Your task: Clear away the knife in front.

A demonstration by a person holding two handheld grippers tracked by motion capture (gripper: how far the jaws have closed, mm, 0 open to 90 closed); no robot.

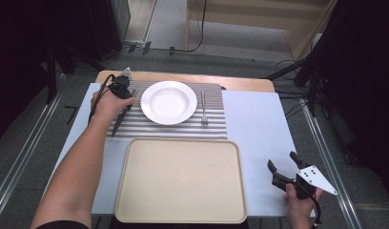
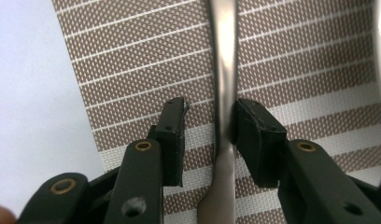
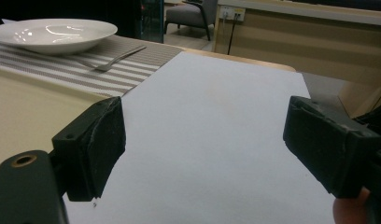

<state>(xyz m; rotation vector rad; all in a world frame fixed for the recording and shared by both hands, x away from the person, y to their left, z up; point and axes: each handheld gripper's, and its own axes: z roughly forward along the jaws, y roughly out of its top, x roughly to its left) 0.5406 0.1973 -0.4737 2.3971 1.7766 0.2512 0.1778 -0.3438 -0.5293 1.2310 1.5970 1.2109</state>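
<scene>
Knife (image 2: 224, 93), one of it, lies lengthwise on the striped placemat (image 2: 132, 70) between the jaws of the left gripper (image 2: 209, 133). Those jaws stand partly spread around its silver handle: the pad on the right of the left gripper view sits against the metal, while the pad on the left stands clear of it with a strip of mat showing between, so nothing is pinched. In the high view the left gripper (image 1: 122, 88) sits over the mat's left edge, and the knife (image 1: 120, 120) runs down from it, just left of the single white plate (image 1: 168, 102).

One fork (image 1: 203, 109) lies on the same placemat (image 1: 211, 125) to the right of the plate, apart from it. One placemat carries all three pieces. In front of it, nearer the person, rests one empty beige tray (image 1: 180, 180) on the pale bench (image 1: 259, 129).

Right gripper (image 1: 284, 168), well apart from the tableware, is held low at the bench's near right corner, its jaws spread wide with nothing between them; the right gripper view shows them either side of bare pale surface, with the plate (image 3: 53, 35) and fork (image 3: 116, 58) far off
</scene>
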